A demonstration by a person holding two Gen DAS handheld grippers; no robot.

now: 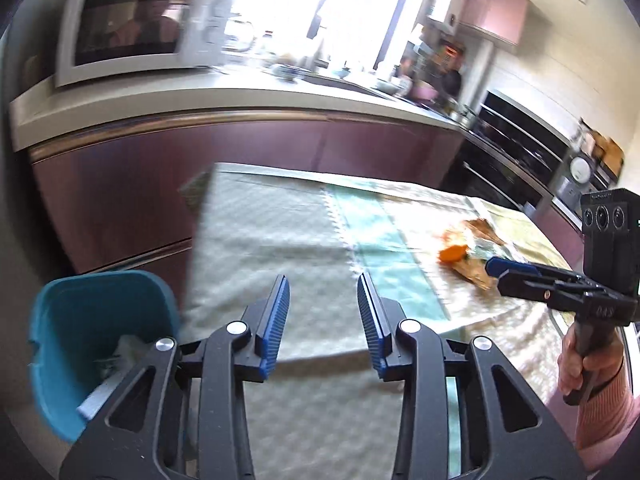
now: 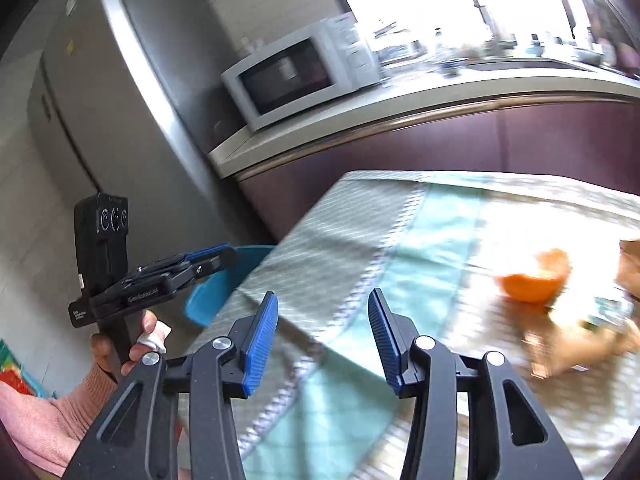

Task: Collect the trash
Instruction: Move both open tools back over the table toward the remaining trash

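Note:
A pile of trash lies on the table's right side: an orange peel [image 1: 453, 253] [image 2: 530, 276] and crumpled brown paper [image 1: 478, 270] [image 2: 576, 348]. A blue bin [image 1: 86, 344] [image 2: 218, 288] stands off the table's left edge with some crumpled waste inside. My left gripper [image 1: 323, 316] is open and empty, above the table's near left part beside the bin; it also shows in the right wrist view [image 2: 216, 254]. My right gripper [image 2: 322, 336] is open and empty over the table, left of the trash; in the left wrist view its fingertips [image 1: 500, 266] reach the brown paper.
A checked green and white tablecloth [image 1: 304, 232] covers the table. Behind it runs a purple counter [image 1: 240, 148] with a white microwave [image 1: 128, 32]. A grey fridge [image 2: 120, 100] stands at the left, ovens [image 1: 516, 148] at the right.

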